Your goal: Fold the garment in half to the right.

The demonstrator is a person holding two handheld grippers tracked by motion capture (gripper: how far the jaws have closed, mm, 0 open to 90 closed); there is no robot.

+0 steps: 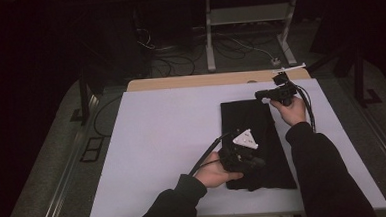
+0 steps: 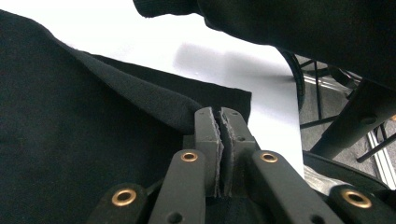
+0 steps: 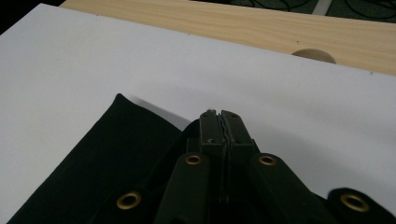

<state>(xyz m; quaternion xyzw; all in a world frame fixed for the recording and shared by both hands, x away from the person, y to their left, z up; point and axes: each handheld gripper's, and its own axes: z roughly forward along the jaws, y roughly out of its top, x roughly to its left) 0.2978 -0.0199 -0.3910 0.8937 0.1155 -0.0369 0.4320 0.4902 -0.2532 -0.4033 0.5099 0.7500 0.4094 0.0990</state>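
Left tongs (image 1: 254,161) clamping black cloth (image 1: 251,120) — near edge, right tongs (image 1: 261,95) pinching far corner

The counter (image 1: 162,140) is covered by a white sheet (image 1: 147,126); a strip of bare wood (image 1: 189,81) is left showing along its far edge. 1 black cloth (image 1: 253,150) is laid flat on the sheet, right of centre, reaching toward the near edge.

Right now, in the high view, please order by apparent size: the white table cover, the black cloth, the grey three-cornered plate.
1. white table cover
2. black cloth
3. grey three-cornered plate
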